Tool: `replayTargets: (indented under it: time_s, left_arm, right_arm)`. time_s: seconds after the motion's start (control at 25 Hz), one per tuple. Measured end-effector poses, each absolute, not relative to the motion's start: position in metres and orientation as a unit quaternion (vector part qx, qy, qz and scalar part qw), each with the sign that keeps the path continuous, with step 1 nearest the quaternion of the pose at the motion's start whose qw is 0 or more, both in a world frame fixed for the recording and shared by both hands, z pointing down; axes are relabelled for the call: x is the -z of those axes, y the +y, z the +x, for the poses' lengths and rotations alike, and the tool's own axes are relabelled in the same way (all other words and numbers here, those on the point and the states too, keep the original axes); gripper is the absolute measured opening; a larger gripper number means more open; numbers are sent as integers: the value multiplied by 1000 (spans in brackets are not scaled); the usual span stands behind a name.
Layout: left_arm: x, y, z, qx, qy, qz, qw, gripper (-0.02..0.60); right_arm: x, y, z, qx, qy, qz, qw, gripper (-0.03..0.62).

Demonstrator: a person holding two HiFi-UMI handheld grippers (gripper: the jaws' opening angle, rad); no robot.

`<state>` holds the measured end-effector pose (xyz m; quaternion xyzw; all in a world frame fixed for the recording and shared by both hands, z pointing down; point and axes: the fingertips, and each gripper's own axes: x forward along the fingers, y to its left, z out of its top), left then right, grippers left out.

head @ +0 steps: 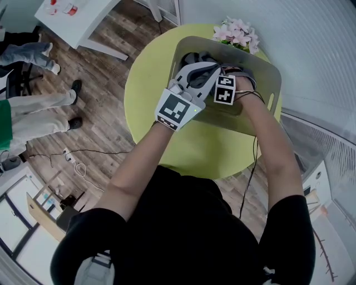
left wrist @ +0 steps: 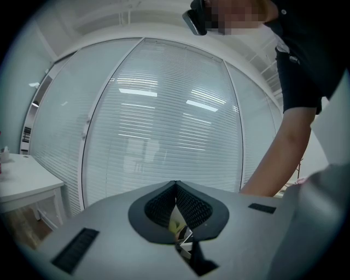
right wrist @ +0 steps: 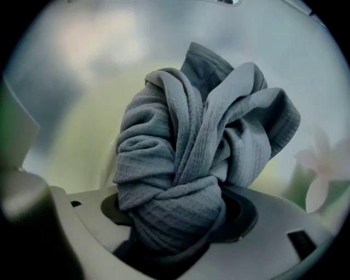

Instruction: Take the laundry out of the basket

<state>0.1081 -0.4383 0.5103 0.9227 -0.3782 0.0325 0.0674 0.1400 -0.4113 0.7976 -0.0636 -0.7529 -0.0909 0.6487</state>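
A grey laundry basket (head: 272, 72) stands on the round yellow-green table (head: 167, 145), with dark grey laundry (head: 194, 57) showing at its far left. Both grippers reach into it. In the right gripper view a bunched, twisted grey cloth (right wrist: 197, 147) fills the gap between the jaws of my right gripper (right wrist: 178, 219), which is shut on it. In the head view the right gripper (head: 232, 75) sits deep in the basket. My left gripper (head: 213, 68) lies just left of it, tilted up toward the window blinds, its ribbed pads (left wrist: 188, 205) shut together with no cloth between them.
Pink artificial flowers (head: 239, 33) stand on the table behind the basket. A white table (head: 78, 16) is at the far left, with a person's legs (head: 33, 111) and cables (head: 78, 164) on the wooden floor. Window blinds curve along the right.
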Motion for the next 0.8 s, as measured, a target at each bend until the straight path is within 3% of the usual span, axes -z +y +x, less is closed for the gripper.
replayTargets:
  time_s: [0.8]
  left_arm:
    - [-467, -416, 116, -35, -377, 925, 23, 11]
  right_arm:
    - [-730, -382, 160, 68, -754, -71, 649, 351]
